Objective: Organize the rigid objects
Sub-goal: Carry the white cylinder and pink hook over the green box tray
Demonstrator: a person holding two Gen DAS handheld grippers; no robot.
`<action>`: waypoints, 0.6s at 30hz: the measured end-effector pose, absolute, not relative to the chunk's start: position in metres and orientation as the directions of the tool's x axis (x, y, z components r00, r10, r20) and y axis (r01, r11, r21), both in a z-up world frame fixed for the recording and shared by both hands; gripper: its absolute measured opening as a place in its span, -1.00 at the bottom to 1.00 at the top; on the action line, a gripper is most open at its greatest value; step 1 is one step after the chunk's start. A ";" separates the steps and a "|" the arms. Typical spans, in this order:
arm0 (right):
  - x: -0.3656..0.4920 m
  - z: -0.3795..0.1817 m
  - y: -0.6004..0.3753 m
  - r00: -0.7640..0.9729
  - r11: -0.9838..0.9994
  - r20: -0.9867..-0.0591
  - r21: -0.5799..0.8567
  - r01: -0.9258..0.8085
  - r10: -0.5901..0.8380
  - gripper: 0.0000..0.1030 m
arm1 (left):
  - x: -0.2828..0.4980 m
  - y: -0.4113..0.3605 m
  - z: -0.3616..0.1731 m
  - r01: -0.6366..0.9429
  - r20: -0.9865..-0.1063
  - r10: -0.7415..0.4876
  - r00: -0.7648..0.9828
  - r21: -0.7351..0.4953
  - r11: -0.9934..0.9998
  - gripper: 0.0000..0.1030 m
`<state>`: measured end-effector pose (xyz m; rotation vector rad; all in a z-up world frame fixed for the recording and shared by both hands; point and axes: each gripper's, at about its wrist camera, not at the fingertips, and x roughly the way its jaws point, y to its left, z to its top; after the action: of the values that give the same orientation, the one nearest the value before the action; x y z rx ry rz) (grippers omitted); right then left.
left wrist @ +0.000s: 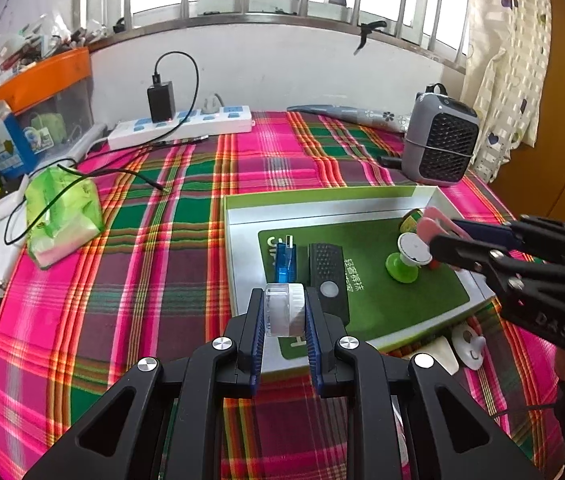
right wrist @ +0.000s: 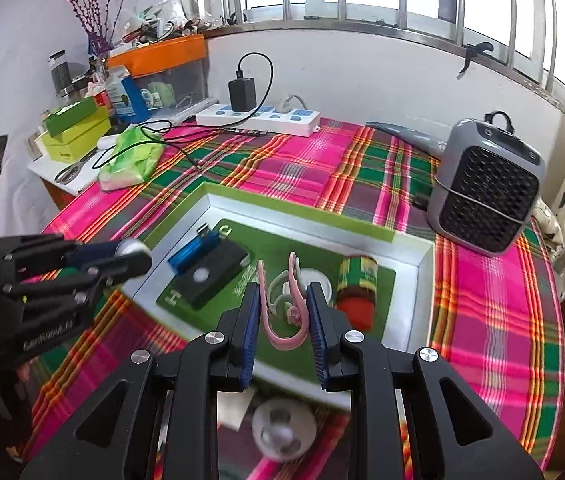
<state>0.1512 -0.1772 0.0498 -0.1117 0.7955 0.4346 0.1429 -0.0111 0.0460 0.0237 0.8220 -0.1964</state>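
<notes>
My left gripper [left wrist: 284,312] is shut on a small clear jar with a white lid [left wrist: 284,309], held above the near left corner of the open green-lined box [left wrist: 242,216]. My right gripper [right wrist: 283,308] is shut on a pink U-shaped clip [right wrist: 282,332], held over the box [right wrist: 282,216]. In the box lie a blue USB device [left wrist: 285,260], a black remote-like block [left wrist: 327,276], a green suction holder with a white top [left wrist: 406,258] and a small plaid-wrapped can with a red end [right wrist: 356,288]. The right gripper also shows in the left view [left wrist: 438,232].
A grey mini heater [left wrist: 438,140] stands at the table's far right. A white power strip [left wrist: 180,126] with a black charger, cables and a green tissue pack [left wrist: 62,212] lie at the left. White round pieces [right wrist: 282,432] lie on the plaid cloth before the box.
</notes>
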 end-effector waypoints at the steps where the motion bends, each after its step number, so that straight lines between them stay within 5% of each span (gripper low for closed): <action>1: 0.156 0.049 -0.176 0.612 0.906 -0.716 0.066 -0.419 0.335 -0.52 | 0.144 -0.011 0.045 0.184 -0.731 -0.166 0.662 -0.056 0.981 -0.65; 18: 0.207 0.030 -0.154 0.544 0.892 -0.767 0.080 -0.444 0.340 -0.52 | 0.156 -0.010 0.027 0.185 -0.758 -0.169 0.630 -0.065 0.981 -0.65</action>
<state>0.2067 -0.1541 0.0304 -0.1297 0.8803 0.4666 0.1557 -0.0102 0.0273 0.0194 0.8664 -0.2024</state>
